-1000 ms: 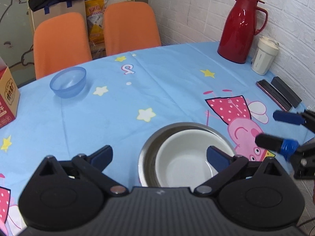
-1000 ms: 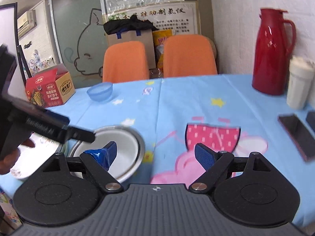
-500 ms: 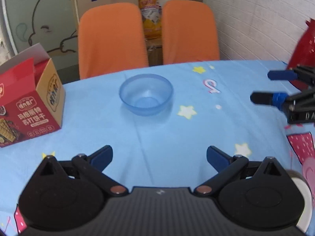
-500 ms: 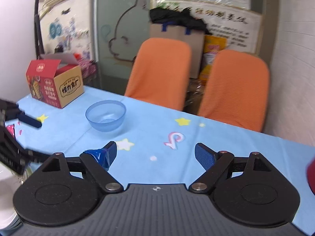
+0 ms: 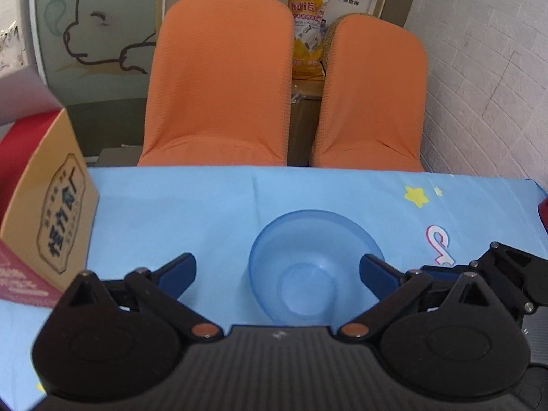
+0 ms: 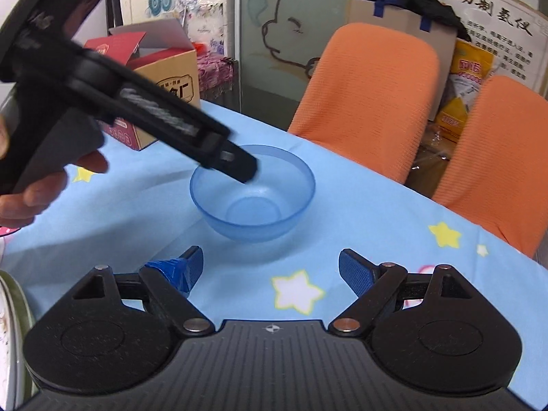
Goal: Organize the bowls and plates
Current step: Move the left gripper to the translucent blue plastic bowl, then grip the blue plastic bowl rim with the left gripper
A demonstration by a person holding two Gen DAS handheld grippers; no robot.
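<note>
A translucent blue plastic bowl (image 5: pixel 316 267) stands upright on the blue tablecloth; it also shows in the right wrist view (image 6: pixel 253 191). My left gripper (image 5: pixel 277 269) is open, its jaws spread wide; the bowl's right part lies between them and one finger (image 6: pixel 236 164) hangs over the bowl's rim. My right gripper (image 6: pixel 270 269) is open and empty, just short of the bowl. The rim of a plate stack (image 6: pixel 13 325) shows at the left edge of the right wrist view.
A red and tan cardboard box (image 5: pixel 48 226) stands left of the bowl. Two orange chairs (image 5: pixel 219 85) stand behind the table's far edge (image 5: pixel 274 168). My right gripper's body (image 5: pixel 507 281) is close at the right of the left wrist view.
Both grippers have swung away from the metal and white dishes and closed in on the blue bowl. The left gripper now reaches over its rim.
</note>
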